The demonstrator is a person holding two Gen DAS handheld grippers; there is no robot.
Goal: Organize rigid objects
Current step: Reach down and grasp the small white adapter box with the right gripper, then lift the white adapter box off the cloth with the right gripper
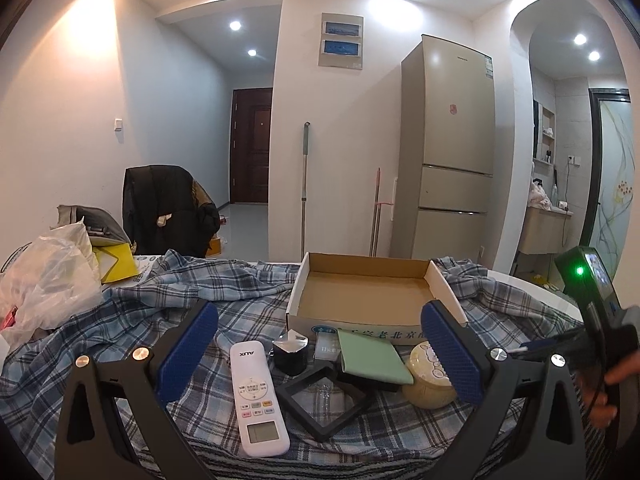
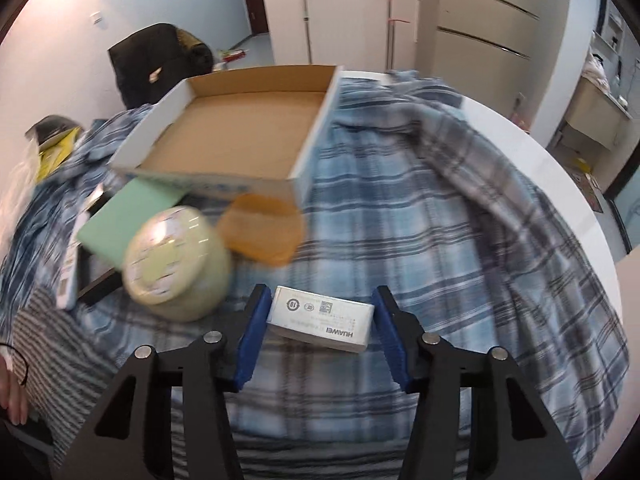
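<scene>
Right gripper (image 2: 320, 320) straddling white Huawei box (image 2: 322, 318) on plaid cloth (image 2: 440, 240), pads flanking, contact unclear. Left gripper (image 1: 320, 354) spread wide above white remote (image 1: 256, 396), near empty cardboard tray (image 1: 362, 292).

A beige three-door refrigerator (image 1: 452, 148) stands at one o'clock, a mop handle (image 1: 305, 184) leaning on the wall at twelve. At ten o'clock, a chair draped with a black jacket (image 1: 160, 208); a crumpled plastic bag (image 1: 48, 280) at nine.
</scene>
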